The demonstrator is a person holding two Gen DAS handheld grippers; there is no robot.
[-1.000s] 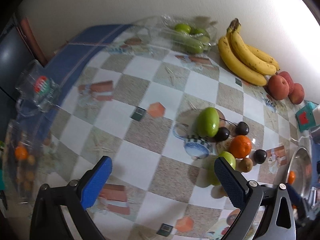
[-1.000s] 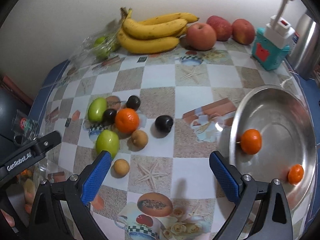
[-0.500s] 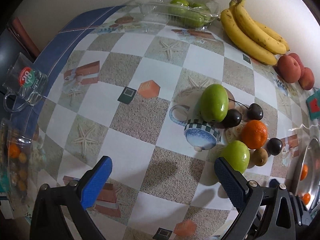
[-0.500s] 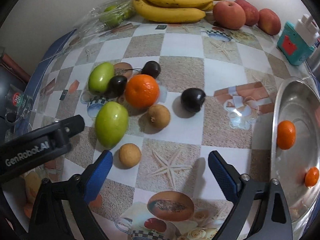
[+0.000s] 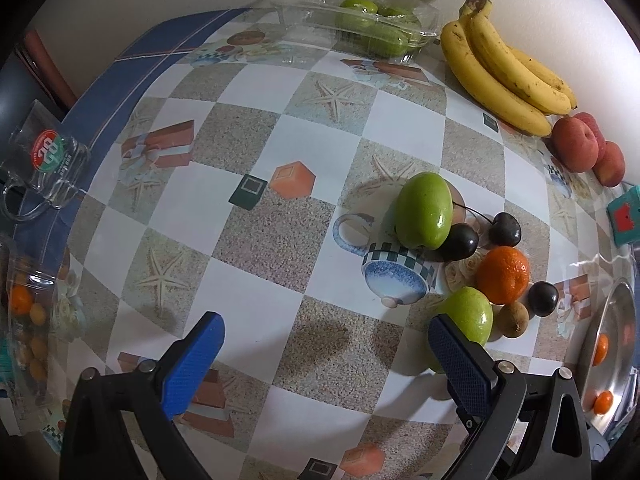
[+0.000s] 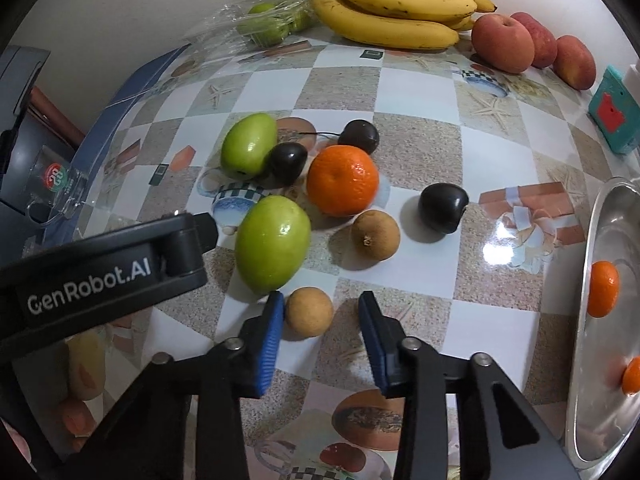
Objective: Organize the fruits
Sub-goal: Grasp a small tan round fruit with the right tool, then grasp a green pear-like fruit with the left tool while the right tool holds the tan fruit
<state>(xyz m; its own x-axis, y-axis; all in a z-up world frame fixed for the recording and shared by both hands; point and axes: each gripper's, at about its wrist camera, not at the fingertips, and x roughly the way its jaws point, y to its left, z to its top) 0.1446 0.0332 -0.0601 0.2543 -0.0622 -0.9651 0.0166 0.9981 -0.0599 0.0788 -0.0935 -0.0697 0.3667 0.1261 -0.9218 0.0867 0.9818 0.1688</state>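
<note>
Small tan round fruit (image 6: pixel 309 311) sits on the checked tablecloth (image 6: pixel 420 152), right between the blue pads of the right gripper (image 6: pixel 321 307). The jaws are closing on it; the left pad looks about touching, the right pad still shows a gap, so no firm grip that I can see. Just behind it, a big green fruit (image 6: pixel 273 244), another brown one (image 6: pixel 375 234), an orange (image 6: pixel 343 180). Steel bowl (image 6: pixel 608 340) off right holds two small oranges. The left gripper (image 5: pixel 326 344) hangs wide open over bare cloth.
</note>
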